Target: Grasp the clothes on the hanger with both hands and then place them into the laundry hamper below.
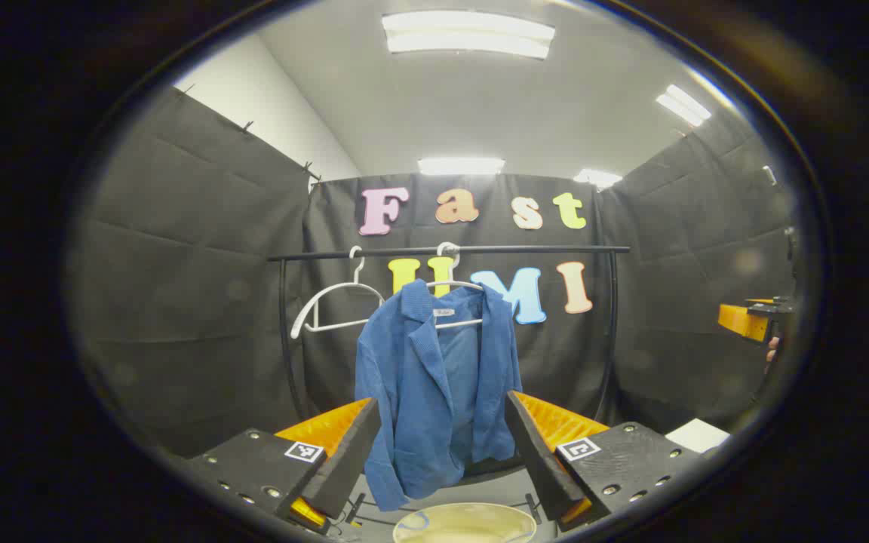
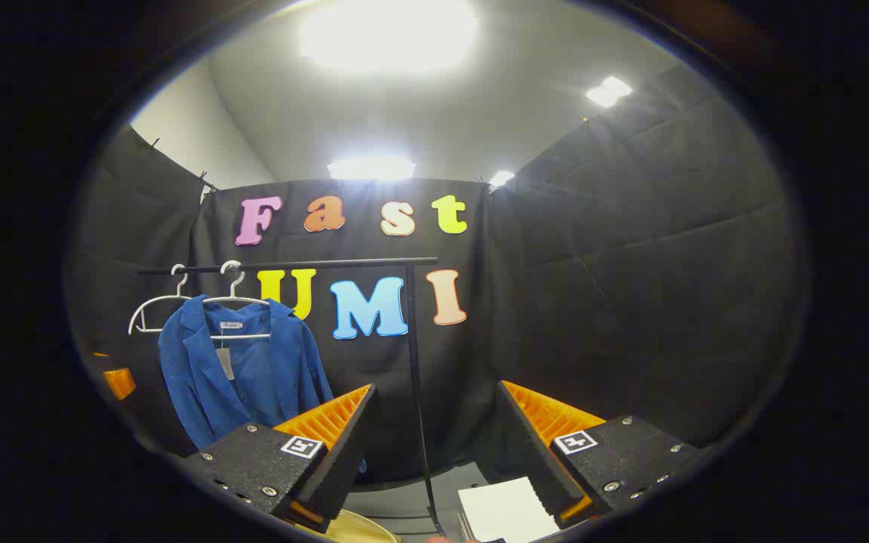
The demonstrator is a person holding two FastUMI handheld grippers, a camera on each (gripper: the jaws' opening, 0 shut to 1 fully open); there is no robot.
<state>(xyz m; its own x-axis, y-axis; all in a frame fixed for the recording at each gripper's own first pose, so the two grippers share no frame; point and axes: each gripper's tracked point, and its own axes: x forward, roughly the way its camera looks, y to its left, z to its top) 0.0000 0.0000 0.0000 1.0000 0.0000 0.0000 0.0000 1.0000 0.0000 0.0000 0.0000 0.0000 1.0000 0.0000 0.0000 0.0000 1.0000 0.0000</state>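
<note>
Blue jacket (image 1: pixel 434 385) on white hanger (image 1: pixel 455 302) at mid-rail (image 1: pixel 449 250), hamper (image 1: pixel 465 524) apparently below; left gripper (image 1: pixel 442 445) and right gripper (image 2: pixel 438 445), jaws wide, empty, short of cloth: each should close on a shoulder, then lift clear.

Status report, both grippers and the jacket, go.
Left gripper jaws open, lined up on the blue jacket, not touching. Right gripper jaws open, off to the jacket's side. Jacket on hanger; hamper below. Rack upright ahead of right gripper.
</note>
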